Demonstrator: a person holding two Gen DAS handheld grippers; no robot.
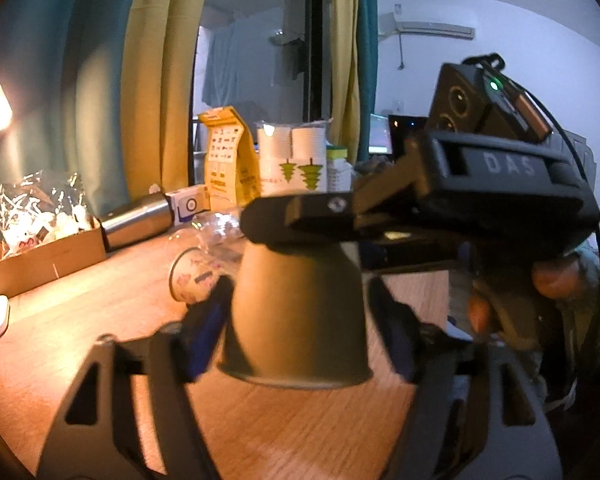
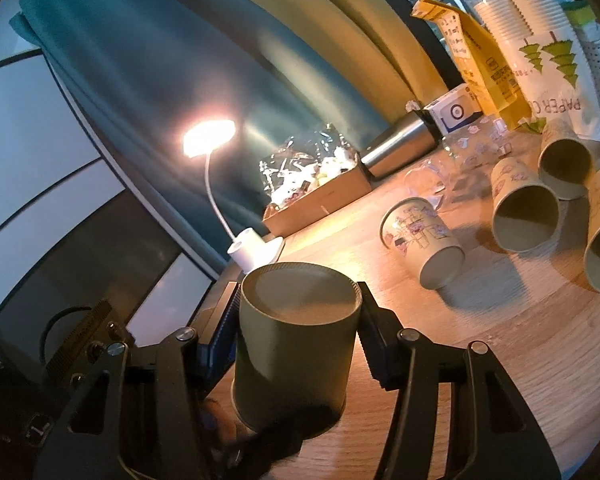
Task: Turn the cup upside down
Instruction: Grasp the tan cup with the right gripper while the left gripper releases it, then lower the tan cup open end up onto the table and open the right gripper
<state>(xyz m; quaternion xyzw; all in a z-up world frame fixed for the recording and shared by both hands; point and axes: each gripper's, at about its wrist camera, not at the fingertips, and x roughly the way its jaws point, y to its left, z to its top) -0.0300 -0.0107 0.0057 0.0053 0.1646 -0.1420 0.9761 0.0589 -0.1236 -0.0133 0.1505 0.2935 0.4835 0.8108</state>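
A plain paper cup (image 1: 296,312) stands upside down on the wooden table (image 1: 100,312), rim down and base up. It also shows in the right wrist view (image 2: 296,344). My left gripper (image 1: 300,320) is open, with its fingers (image 1: 208,320) on either side of the cup's wall and a small gap to it. My right gripper (image 2: 298,336) reaches in from the right at the cup's upturned base; its fingers (image 2: 380,344) stand just beside the base. In the left wrist view the right gripper's fingers (image 1: 300,216) cover the cup's top.
A printed paper cup (image 2: 424,240) lies on its side behind, with several more cups (image 2: 528,216) lying at the right. A cardboard box (image 1: 44,256), a steel flask (image 1: 140,220), a yellow bag (image 1: 228,160), packs of paper cups (image 1: 292,160) and a lit desk lamp (image 2: 244,248) line the table's back.
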